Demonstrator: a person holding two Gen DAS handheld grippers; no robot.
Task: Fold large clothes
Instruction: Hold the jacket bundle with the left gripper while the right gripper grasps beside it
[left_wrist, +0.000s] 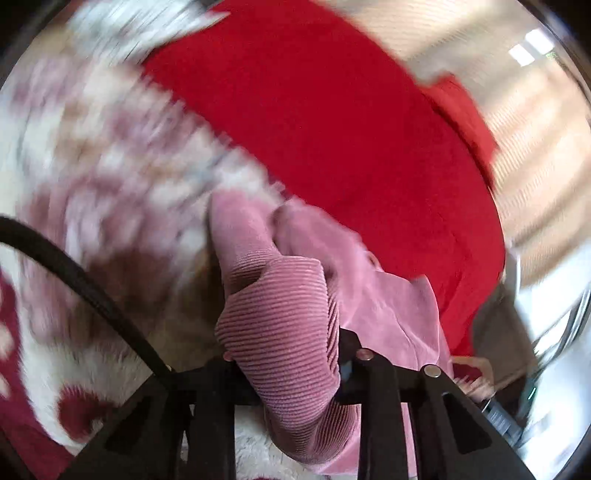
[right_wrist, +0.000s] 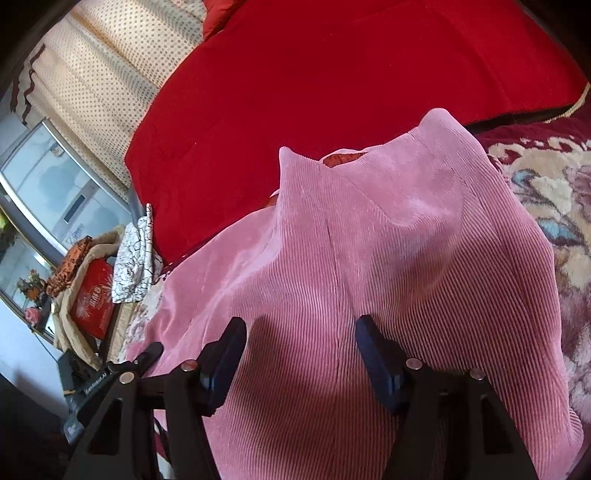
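A big pink ribbed garment (right_wrist: 388, 258) lies spread on a flowery rug (right_wrist: 554, 206), with its far end reaching a red blanket (right_wrist: 314, 74); in the right wrist view a long seam runs down its middle, from near the tool up and away toward the red blanket, so its long side points away from the camera; two small pointed corners stick up at the far end, and a bit of orange lining peeks out between them.

The right gripper (right_wrist: 301, 356) has its jaws standing well apart, just above the pink cloth, one finger on each side of the seam; nothing is pinched between them.

The left gripper (left_wrist: 291, 354) has its jaws pulled in narrow on a bunched fold of the same pink garment (left_wrist: 280, 314); the cloth sticks up past the fingers and hangs down below them; the rug (left_wrist: 110, 166) around it is blurred.

Off to the side a red box (right_wrist: 92, 302) has pale writing on it, too small to read; the black gear below it bears a white label that I cannot read for sure.
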